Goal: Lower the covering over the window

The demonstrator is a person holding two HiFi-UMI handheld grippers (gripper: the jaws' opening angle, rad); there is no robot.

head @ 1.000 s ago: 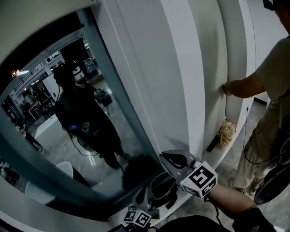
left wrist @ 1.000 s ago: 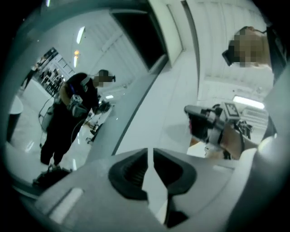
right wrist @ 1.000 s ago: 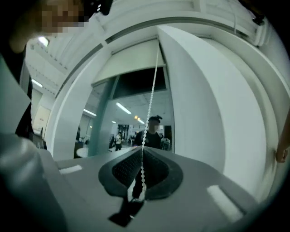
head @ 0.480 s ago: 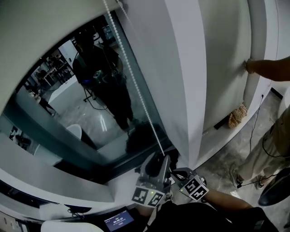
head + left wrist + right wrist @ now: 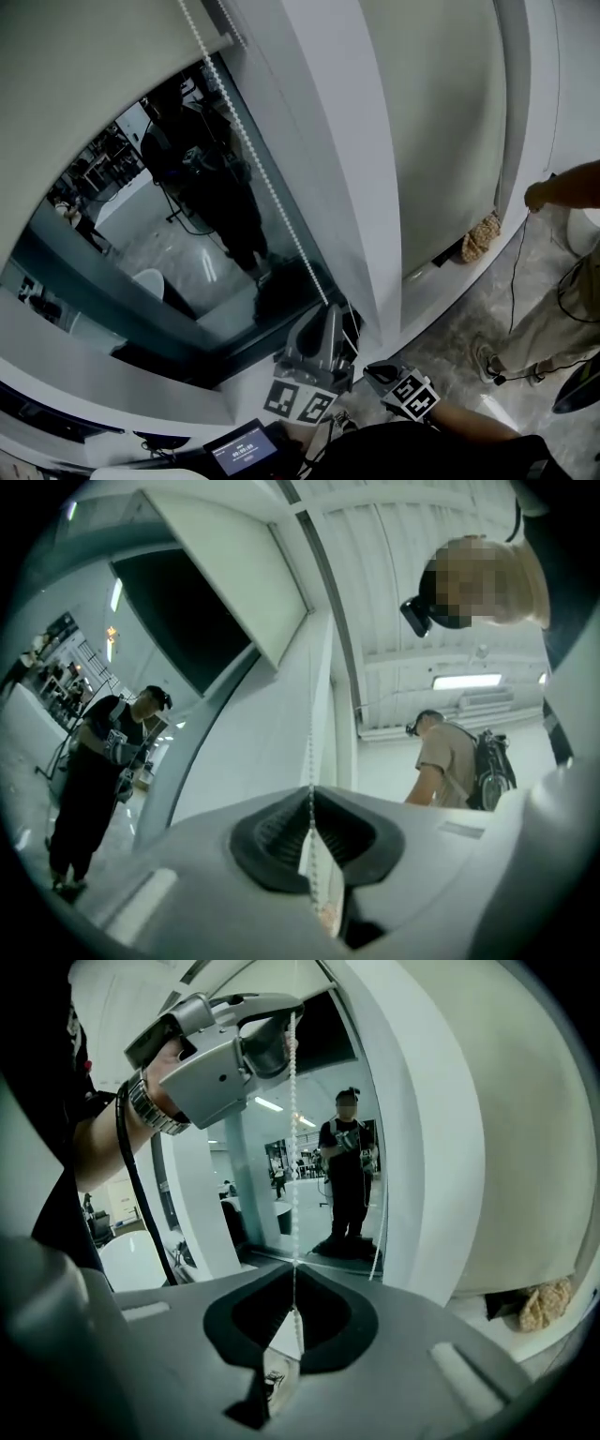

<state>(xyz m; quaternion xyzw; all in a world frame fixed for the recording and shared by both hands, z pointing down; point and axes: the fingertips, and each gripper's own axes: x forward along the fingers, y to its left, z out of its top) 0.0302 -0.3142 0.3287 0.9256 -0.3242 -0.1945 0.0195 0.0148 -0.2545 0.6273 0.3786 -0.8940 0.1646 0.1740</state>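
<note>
The covering is a single pale roller blind (image 5: 84, 94), plain and smooth. It is drawn partway down over the upper part of the window, and its straight bottom edge runs slantwise across the dark glass (image 5: 197, 262) in the head view. The lower glass is bare and mirrors one figure in dark clothes. One white bead chain (image 5: 293, 1138) hangs taut down the right side of the window, between the blind's end and the white frame post (image 5: 337, 141). In the right gripper view a second, slack strand shows lower down against that post. Both of the two hand-held grippers are on the taut strand, one above the other. The left gripper (image 5: 310, 794) is the upper one; its jaws are closing, with the chain running through the pinch point where the dark pads meet. The right gripper (image 5: 293, 1267) is just beneath it, its jaws together and clamped on the same strand. Two marker cubes show in the head view, one on each gripper. Below the grippers is one small lit screen (image 5: 242, 448). On the ledge under the neighbouring panel lies one crumpled tan cloth (image 5: 480, 239). One other person (image 5: 562, 281) in a tan shirt stands well apart at the right, with one hand (image 5: 537, 195) raised beside that panel.
</note>
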